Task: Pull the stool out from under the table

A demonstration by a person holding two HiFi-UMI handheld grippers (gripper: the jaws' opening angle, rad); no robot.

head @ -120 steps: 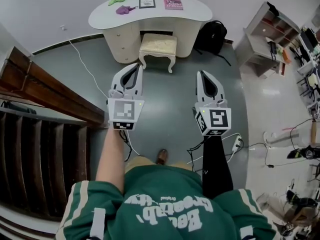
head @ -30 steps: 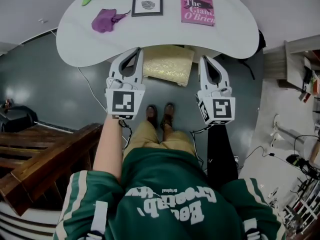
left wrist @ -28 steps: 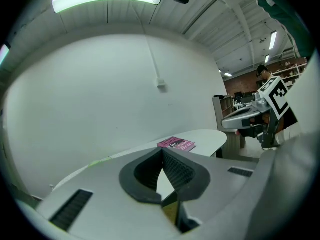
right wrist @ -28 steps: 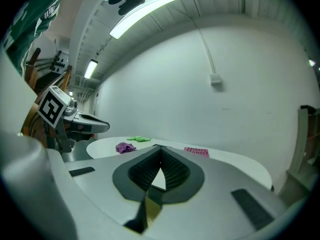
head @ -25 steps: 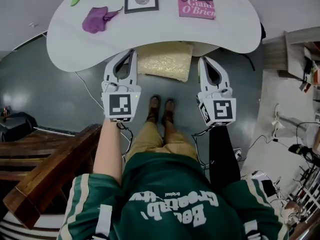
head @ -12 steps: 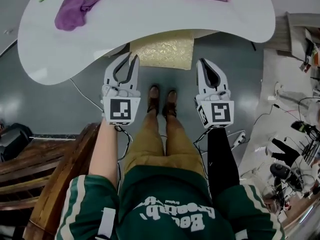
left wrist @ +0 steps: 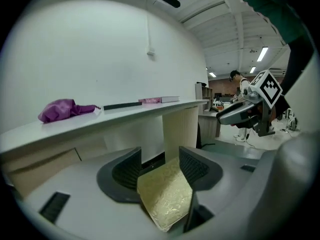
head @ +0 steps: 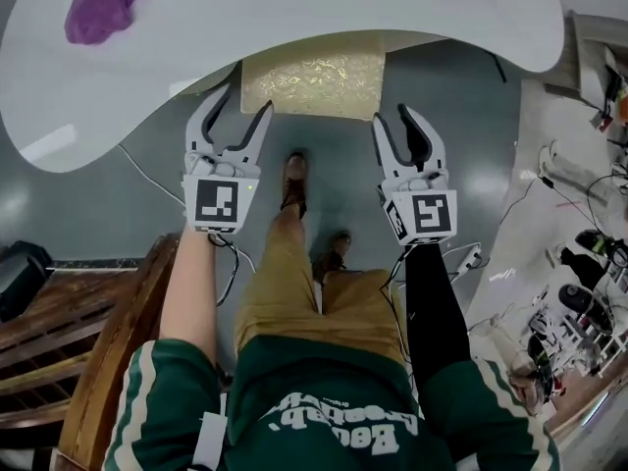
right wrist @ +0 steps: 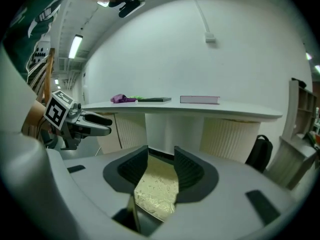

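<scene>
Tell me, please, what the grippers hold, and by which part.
Nothing: left gripper and right gripper are opening, the stool's cushion between their jaws, not gripped.

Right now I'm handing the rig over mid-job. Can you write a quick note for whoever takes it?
Left tool: jaws opening; the gold-cushioned stool shows between them, not gripped.
Right tool: jaws opening at the seat's other front corner, no grip.
Stool: its back part is tucked under the white curved table.
Done: both tools are at the stool's front edge.
Left: close on the seat and pull it clear of the table.
</scene>
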